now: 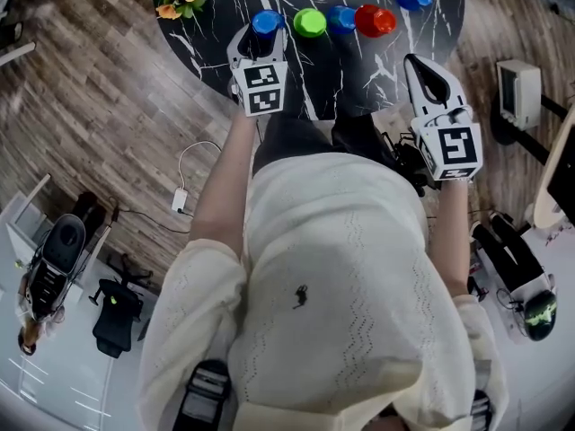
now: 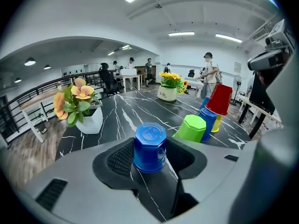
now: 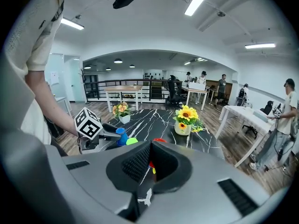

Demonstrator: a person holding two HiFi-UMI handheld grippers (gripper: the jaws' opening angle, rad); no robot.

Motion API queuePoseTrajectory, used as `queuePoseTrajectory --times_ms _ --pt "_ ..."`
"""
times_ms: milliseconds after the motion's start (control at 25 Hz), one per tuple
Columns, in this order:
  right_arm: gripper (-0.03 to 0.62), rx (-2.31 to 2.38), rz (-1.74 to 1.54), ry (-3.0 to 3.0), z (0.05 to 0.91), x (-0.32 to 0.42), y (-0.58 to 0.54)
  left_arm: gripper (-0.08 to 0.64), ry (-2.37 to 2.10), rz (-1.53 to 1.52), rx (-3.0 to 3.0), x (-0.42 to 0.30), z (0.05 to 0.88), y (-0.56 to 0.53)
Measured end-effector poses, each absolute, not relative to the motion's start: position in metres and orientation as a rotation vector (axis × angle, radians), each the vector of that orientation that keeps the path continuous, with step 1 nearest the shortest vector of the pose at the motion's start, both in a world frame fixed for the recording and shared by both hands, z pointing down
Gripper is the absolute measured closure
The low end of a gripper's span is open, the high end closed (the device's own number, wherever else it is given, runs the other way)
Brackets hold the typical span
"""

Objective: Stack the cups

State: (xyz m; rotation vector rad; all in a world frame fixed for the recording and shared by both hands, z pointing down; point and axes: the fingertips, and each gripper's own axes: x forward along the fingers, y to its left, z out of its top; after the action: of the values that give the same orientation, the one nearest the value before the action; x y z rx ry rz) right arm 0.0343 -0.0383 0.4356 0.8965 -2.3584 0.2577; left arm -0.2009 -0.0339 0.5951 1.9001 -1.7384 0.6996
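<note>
On the black marble table (image 1: 323,61) there are six cups in all: three blue cups (image 1: 267,21), one green cup (image 1: 310,22), one red cup (image 1: 374,20), and one yellow cup (image 2: 217,124), which shows clearly only in the left gripper view; the table also bears two white flower pots: one orange-blossom pot (image 2: 88,120); one sunflower pot (image 2: 167,93).

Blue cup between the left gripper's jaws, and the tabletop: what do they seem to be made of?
Blue cup: probably plastic, with a glossy finish; light glints on its faceted walls and its moulded upturned base. Tabletop: black with white veins and a soft sheen, so marble or a marble-look surface; the pictures cannot settle which.
</note>
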Motion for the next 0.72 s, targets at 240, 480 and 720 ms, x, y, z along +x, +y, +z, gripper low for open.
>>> queuePoseTrajectory --times_ms 240,480,720 --pt "0.581 0.843 0.227 -2.371 0.436 0.027 -0.041 0.325 -1.791 0.684 1.858 -0.212 0.589 -0.028" --pt "0.581 0.797 0.204 -2.391 0.433 0.022 -0.046 0.325 -1.856 0.648 1.812 -0.224 0.575 -0.018" --pt "0.581 0.757 0.18 -2.423 0.427 0.02 -0.05 0.325 -1.921 0.61 1.791 -0.23 0.548 -0.006"
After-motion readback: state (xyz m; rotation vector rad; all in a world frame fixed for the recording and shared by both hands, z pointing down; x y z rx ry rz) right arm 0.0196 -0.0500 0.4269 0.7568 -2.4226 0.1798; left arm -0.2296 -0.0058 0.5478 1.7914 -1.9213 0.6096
